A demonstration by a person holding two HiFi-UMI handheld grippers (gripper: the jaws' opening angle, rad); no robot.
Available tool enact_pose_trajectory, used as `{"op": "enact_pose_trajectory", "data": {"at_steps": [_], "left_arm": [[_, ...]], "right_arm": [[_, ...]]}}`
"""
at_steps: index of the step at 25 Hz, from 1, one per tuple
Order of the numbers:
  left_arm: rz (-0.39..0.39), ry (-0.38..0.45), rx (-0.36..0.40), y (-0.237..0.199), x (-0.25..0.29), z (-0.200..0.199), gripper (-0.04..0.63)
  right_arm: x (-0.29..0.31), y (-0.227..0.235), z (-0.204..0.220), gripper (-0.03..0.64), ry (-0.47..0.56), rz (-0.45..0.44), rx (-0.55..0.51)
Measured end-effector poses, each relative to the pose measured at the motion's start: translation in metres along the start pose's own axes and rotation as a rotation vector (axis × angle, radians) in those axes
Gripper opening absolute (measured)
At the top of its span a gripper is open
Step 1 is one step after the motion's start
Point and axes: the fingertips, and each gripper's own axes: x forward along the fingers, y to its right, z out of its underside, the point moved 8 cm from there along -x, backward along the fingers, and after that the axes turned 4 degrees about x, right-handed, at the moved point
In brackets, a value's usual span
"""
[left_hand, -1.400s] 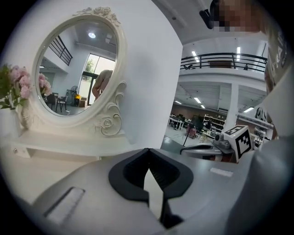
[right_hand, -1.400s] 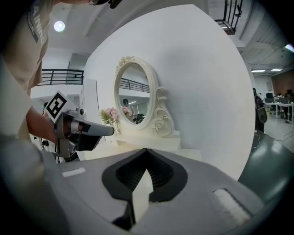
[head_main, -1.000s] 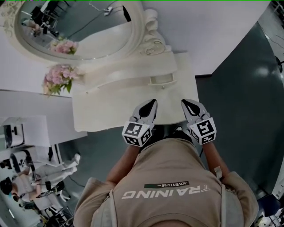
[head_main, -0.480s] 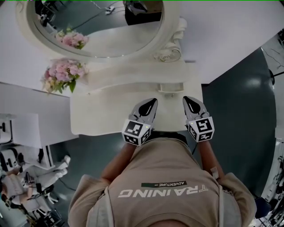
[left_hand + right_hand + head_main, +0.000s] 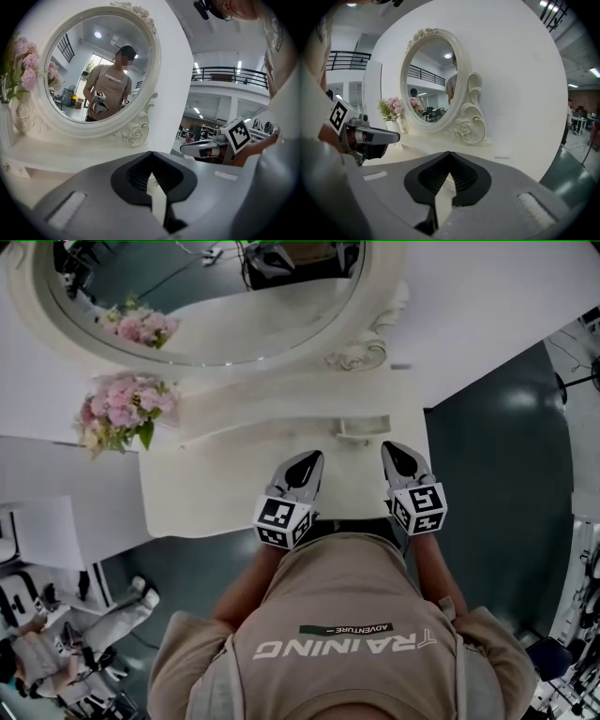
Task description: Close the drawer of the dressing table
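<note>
**Both grippers held over the dressing table, the drawer not yet touched.**

Nearest the person, the left gripper (image 5: 310, 459) and the right gripper (image 5: 391, 448) hung side by side above the front of the dressing table (image 5: 211, 488). Each had its jaws brought together at the tips, with nothing between them. Just beyond the right gripper, and apart from it, the small drawer (image 5: 364, 427) appeared to stand out a little from the raised tier at the back of the table. The right gripper therefore seemed the better placed for the push. Its closed tips would serve as a firm pusher if set squarely on the middle of the drawer front and pressed straight toward the wall, so that the drawer ran in without skewing. Farther back stood the oval mirror (image 5: 211, 329), with pink flowers (image 5: 117, 411) at its left.
</note>
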Motion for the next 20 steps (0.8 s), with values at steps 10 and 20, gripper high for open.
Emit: {"op": "enact_pose_trajectory", "data": {"at_steps": [10,20], "left_arm": [[-0.03,-0.03,0.033,0.007,0.024,-0.019,0.015],[-0.143,-0.057,0.0,0.009,0.037,-0.014,0.015]], "right_arm": [[0.035,0.028,0.065,0.003,-0.197,-0.063,0.059],[0.087,0.044,0.113,0.003,-0.422,-0.159,0.066]]}}
